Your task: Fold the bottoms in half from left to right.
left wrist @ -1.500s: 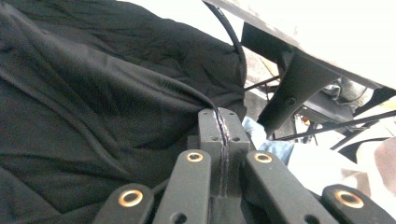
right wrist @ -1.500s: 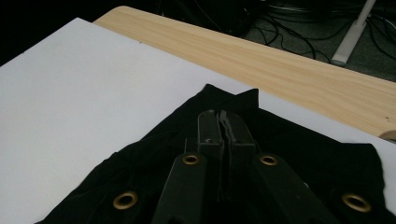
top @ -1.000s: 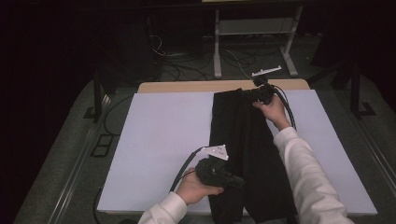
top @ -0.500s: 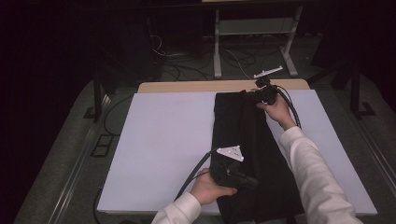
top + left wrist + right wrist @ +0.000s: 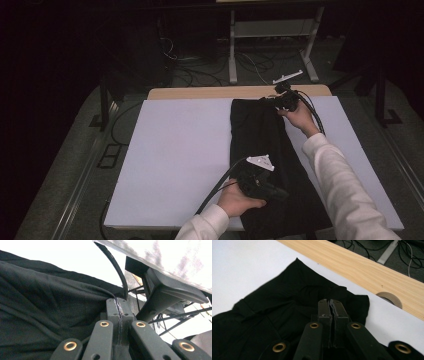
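1. Plainly, the cloth [image 5: 265, 165] is a long black garment folded into a narrow strip, lying lengthwise on the right half of the white desk [image 5: 175, 150], from its far edge to the near one.
2. It looks soft and light: it creases, bunches at each pinch and should drape limp wherever it is lifted. A judgement: it will sag in the middle if raised by the ends alone, and loose layers may slide apart.
3. Best holds seem to be folded edges and corners, where several layers can be caught together, as both tools now do.
4. The left tool [image 5: 117, 307] is closed on the cloth at the near end, a fold pinched between its jaws; the high view shows it low over the strip, the hand [image 5: 235, 200] behind it.
5. The right tool [image 5: 329, 306] is clamped on the far end, its jaws together on a bunched bit of cloth near the corner.
6. Beyond that corner runs the wooden rim [image 5: 367, 267] of the desk, with a round cable hole [image 5: 390, 298] in it.
7. Further out, cables [image 5: 200, 65] lie on the dark floor.
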